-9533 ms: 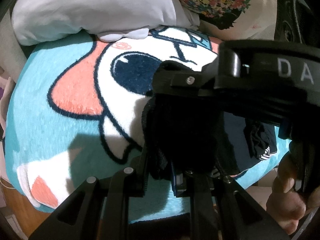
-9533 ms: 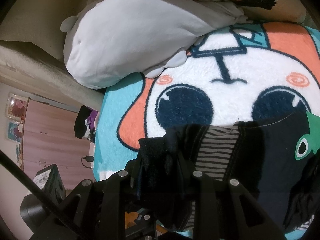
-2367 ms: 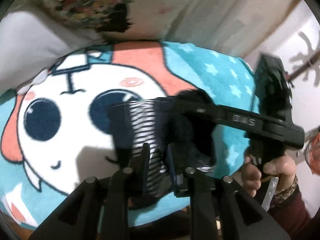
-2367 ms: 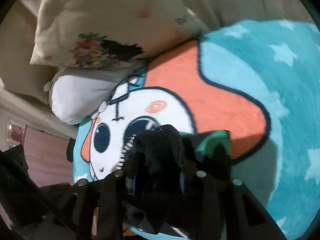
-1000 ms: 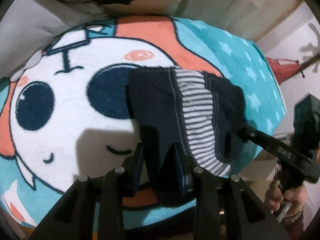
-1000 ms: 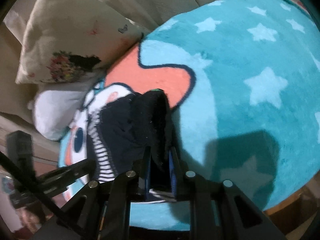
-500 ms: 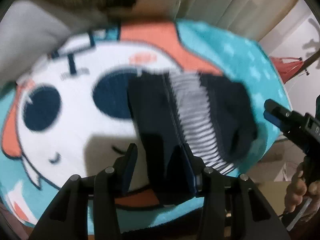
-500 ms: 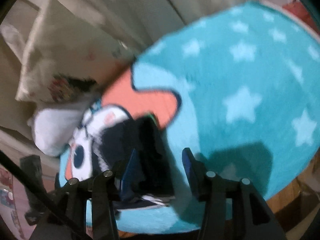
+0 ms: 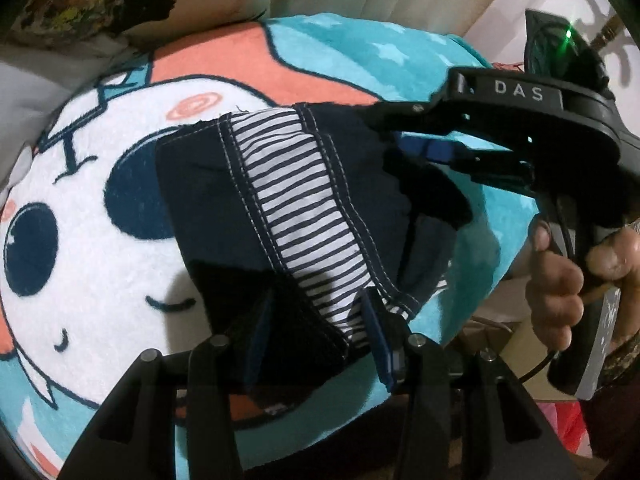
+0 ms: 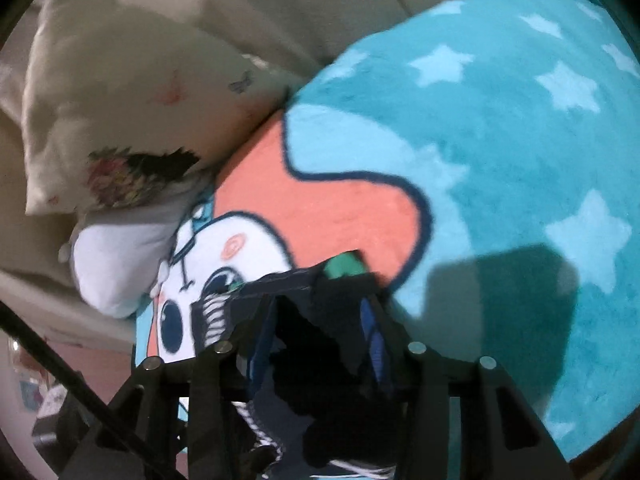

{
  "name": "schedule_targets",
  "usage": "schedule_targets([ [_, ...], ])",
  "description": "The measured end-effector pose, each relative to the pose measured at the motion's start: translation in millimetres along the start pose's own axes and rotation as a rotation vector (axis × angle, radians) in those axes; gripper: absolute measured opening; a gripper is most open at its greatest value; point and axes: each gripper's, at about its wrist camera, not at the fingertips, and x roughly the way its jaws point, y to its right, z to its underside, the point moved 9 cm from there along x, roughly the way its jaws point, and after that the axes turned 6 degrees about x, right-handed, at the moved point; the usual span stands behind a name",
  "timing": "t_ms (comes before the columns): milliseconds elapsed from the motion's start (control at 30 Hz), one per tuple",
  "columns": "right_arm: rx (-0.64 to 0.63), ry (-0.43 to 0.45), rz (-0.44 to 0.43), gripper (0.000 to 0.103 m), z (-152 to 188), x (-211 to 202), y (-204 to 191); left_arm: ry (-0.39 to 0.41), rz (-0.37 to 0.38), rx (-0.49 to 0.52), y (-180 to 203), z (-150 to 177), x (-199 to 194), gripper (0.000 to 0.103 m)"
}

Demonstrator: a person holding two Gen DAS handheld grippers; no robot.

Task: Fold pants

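Note:
The dark navy pants (image 9: 208,216) with a black-and-white striped band (image 9: 304,216) lie folded on a teal cartoon blanket (image 9: 100,264). My left gripper (image 9: 316,324) is open, its jaws spread over the near edge of the pants. My right gripper (image 9: 404,152) shows in the left wrist view at the far right edge of the pants, jaws apart. In the right wrist view the right gripper (image 10: 316,340) is open with dark pants fabric (image 10: 316,360) lying loose between the jaws; a green patch (image 10: 344,268) shows at the pants' far corner.
A cream floral pillow (image 10: 120,120) and a white pillow (image 10: 120,256) lie at the head of the bed. The blanket's starred teal part (image 10: 520,160) stretches to the right. The bed edge runs just below the grippers. A hand (image 9: 560,280) holds the right gripper's handle.
Both grippers have opened and let go of the pants, which now lie folded on the blanket. The right gripper has moved back in over the pants' right edge.

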Motion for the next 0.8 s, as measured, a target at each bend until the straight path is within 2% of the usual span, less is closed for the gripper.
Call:
schedule_targets([
  [100, 0.036, -0.007, -0.033, 0.053, -0.8, -5.9, 3.9, 0.015, 0.013, -0.018, -3.4, -1.6, -12.6, 0.044],
  [167, 0.036, 0.016, -0.032, 0.053, -2.9, -17.6, 5.9, 0.058, 0.019, -0.048, -11.7, -7.1, -26.6, 0.044],
  [267, 0.031, 0.041, -0.041, 0.057, -5.0, -32.5, 7.7, 0.122, 0.014, -0.165, -43.0, -12.7, -44.2, 0.054],
  [367, 0.013, 0.042, -0.03, 0.061, -2.1, -38.4, 10.4, 0.132, 0.021, -0.332, -85.6, -7.3, -45.4, 0.056],
  [433, -0.009, 0.032, -0.015, 0.064, 1.0, -36.6, 12.3, 0.127, 0.034, -0.392, -101.9, -3.5, -41.6, 0.056],
  [567, -0.018, 0.004, 0.0, 0.066, 7.0, -27.1, 17.1, 0.108, 0.043, -0.416, -112.8, -5.7, -23.6, 0.056],
  [700, -0.03, -0.037, -0.006, 0.069, 12.9, -14.4, 17.2, 0.059, 0.105, -0.416, -103.7, -13.0, 3.4, 0.057],
  [767, -0.053, -0.057, 0.001, 0.069, 16.9, -5.9, 16.4, 0.067, 0.118, -0.4, -98.2, -21.7, 9.7, 0.062],
  [800, -0.067, -0.058, 0.002, 0.071, 18.0, -2.5, 15.6, 0.073, 0.128, -0.392, -95.6, -25.6, 11.2, 0.067],
])
